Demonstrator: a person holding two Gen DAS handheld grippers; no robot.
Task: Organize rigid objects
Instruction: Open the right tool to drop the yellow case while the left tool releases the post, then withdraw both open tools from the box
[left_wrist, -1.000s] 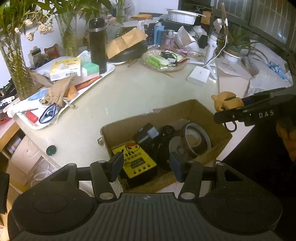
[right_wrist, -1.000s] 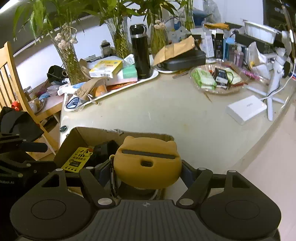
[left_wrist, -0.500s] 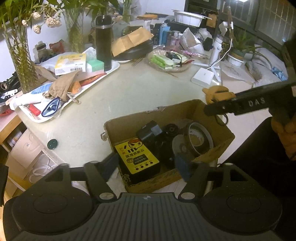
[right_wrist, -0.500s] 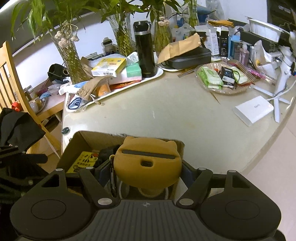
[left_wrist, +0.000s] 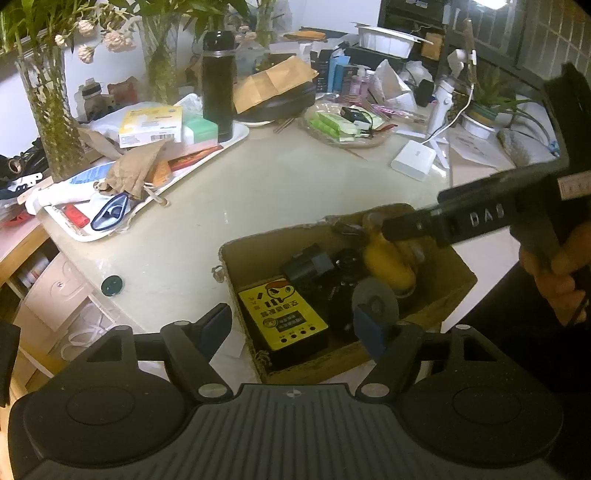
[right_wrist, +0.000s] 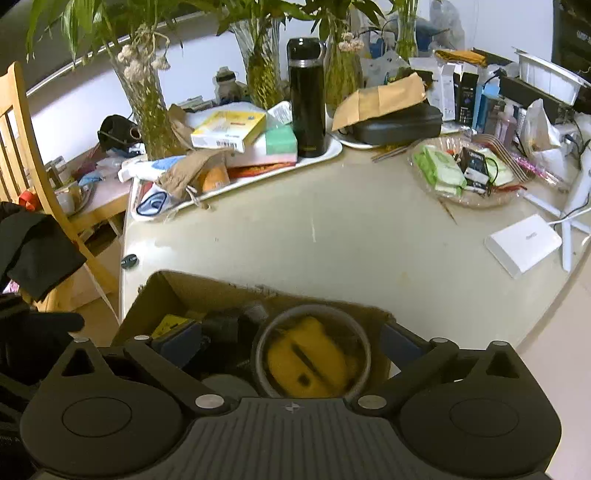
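Observation:
A cardboard box (left_wrist: 436, 306) stands at the table's near edge. It holds a yellow-labelled black device (left_wrist: 282, 314), black items and a tape roll (right_wrist: 312, 360). An orange-yellow bear-shaped case (left_wrist: 388, 264) lies in the box, inside the roll's ring in the right wrist view (right_wrist: 306, 363). My right gripper (right_wrist: 286, 339) is open just above the box, the case loose below it; it also shows from the side in the left wrist view (left_wrist: 391, 229). My left gripper (left_wrist: 295, 326) is open and empty over the box's near side.
A white tray (left_wrist: 236, 138) with boxes, a brown pouch and a black flask (left_wrist: 218, 85) lies at the back left. A dish of packets (left_wrist: 343, 125) and a white box (left_wrist: 413, 159) lie at the right. Vases of plants stand behind. A wooden chair (right_wrist: 22, 147) stands left.
My right gripper moved over the box, opened and let go of the bear-shaped case, which now lies inside the tape roll. My left gripper opened wider.

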